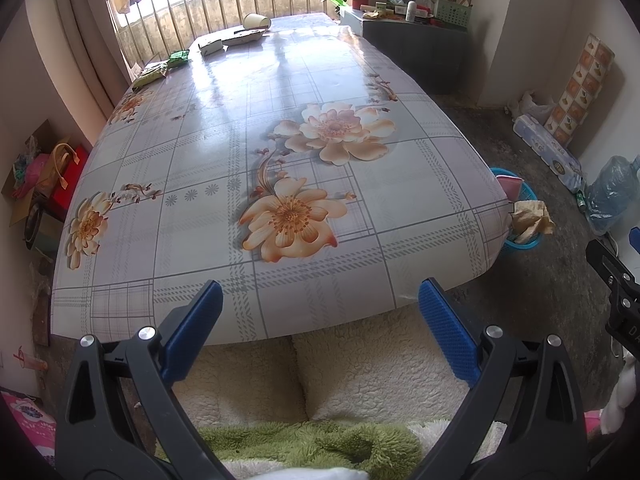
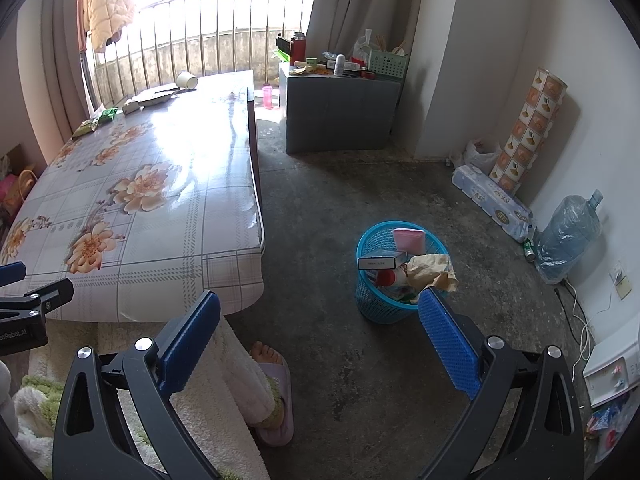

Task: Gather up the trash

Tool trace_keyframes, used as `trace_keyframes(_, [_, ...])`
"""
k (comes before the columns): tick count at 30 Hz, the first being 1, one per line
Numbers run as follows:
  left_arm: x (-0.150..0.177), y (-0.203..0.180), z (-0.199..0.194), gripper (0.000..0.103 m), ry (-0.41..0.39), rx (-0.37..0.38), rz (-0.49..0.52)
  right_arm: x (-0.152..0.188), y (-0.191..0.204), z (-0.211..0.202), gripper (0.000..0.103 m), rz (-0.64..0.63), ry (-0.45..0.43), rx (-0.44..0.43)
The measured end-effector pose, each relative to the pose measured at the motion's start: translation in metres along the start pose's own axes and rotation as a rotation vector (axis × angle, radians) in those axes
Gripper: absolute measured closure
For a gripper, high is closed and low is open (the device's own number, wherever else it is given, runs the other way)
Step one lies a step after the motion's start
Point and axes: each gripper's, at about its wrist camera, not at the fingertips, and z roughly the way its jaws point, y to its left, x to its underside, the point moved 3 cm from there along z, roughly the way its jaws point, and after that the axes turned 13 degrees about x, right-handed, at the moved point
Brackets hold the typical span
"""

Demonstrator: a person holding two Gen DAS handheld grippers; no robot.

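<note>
In the left wrist view the left gripper [image 1: 320,300] hangs released and empty over the near counter [image 1: 280,152] edge, and the trash, a cup [image 1: 256,21], a box [image 1: 211,46] and green packets [image 1: 160,68], lies far off at the window end, so a long, level reach should suit. In the right wrist view the right gripper [image 2: 320,308] gapes empty above the floor, the bin [image 2: 400,272] just ahead and already part full

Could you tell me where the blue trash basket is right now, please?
The basket stands on the floor right of the table, near its front corner, centre in the right wrist view; the left wrist view shows it half hidden behind that corner.
</note>
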Motion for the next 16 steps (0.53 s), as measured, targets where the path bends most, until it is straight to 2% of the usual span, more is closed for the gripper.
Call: trace_keyframes(16, [0.0015, -0.0015, 0.0011, 0.009, 0.000, 0.000, 0.003, -0.0001, -0.0010, 0.0002, 0.006, 0.000, 0.000, 0.000])
